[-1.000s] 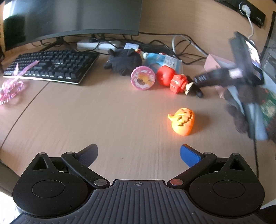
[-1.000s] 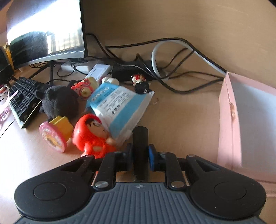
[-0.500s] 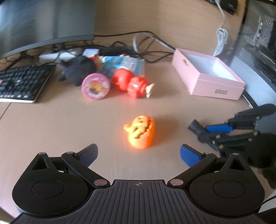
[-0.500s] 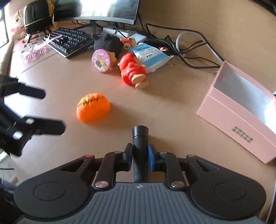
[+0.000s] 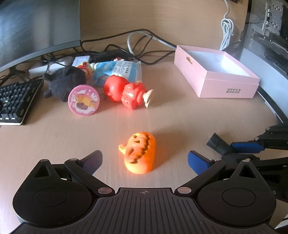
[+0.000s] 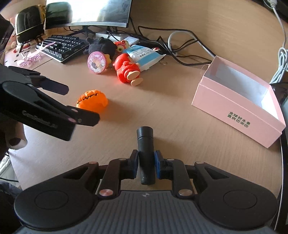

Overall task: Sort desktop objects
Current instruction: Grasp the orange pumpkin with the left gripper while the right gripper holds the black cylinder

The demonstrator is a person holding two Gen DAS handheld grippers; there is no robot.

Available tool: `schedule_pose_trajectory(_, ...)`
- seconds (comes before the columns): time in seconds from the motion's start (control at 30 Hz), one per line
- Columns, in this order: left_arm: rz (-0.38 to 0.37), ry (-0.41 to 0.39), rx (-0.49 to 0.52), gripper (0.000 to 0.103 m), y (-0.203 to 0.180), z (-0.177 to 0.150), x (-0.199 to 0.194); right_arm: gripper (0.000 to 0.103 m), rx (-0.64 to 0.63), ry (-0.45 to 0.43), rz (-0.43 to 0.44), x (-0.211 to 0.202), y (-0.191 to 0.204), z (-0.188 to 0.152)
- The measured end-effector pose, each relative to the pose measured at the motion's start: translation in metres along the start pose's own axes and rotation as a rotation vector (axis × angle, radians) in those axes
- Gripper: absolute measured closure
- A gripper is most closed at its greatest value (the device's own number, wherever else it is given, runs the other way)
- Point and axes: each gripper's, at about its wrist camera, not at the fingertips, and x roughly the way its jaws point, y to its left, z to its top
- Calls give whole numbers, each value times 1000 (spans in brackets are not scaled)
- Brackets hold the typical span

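My left gripper (image 5: 144,159) is open, its fingers either side of an orange pumpkin toy (image 5: 139,153) that lies on the desk just ahead, untouched. My right gripper (image 6: 146,162) is shut on a black cylinder (image 6: 145,144) that sticks out forward between the blue pads. That cylinder (image 5: 216,142) also shows at the right of the left wrist view. An open pink box (image 6: 239,100) stands to the right. The pumpkin toy (image 6: 92,100) lies to the left, with the left gripper (image 6: 82,106) beside it.
Behind the pumpkin lie a red doll (image 5: 126,91), a pink round disc (image 5: 83,99), a black plush (image 5: 65,81) and a blue-white pouch (image 5: 118,71). A keyboard (image 5: 15,100), a monitor (image 6: 88,12), cables (image 6: 181,48) and a computer case (image 5: 268,30) ring the desk.
The left gripper swung right and closed in on the pumpkin, which now lies between its open fingers. The right gripper drew back from the toy pile with the black cylinder, low over the desk.
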Motion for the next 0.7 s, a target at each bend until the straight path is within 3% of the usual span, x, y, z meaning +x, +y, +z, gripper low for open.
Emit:
schedule_pose_trajectory(0.13,-2,-8,-7,1,0,2,1,83,23,-2,-1,3,-2,2)
schedule_pose_trajectory(0.2,-10,-7,-11,10,1,3,2,82,40,-2,1,7,-5,4)
schedule_pose_trajectory(0.23,-12,0,-12,22,1,4,3,82,51,0,3,9,-7,5)
schedule_pose_trajectory(0.27,-12,5,-14,26,2,4,4,82,61,1,4,11,-8,6)
schedule_pose_trajectory(0.5,9,21,4,31,6,6,11,82,78,-5,10,16,-12,9)
schedule_pose_trajectory(0.7,75,36,36,19,24,0,4,82,65,-5,27,17,-8,10)
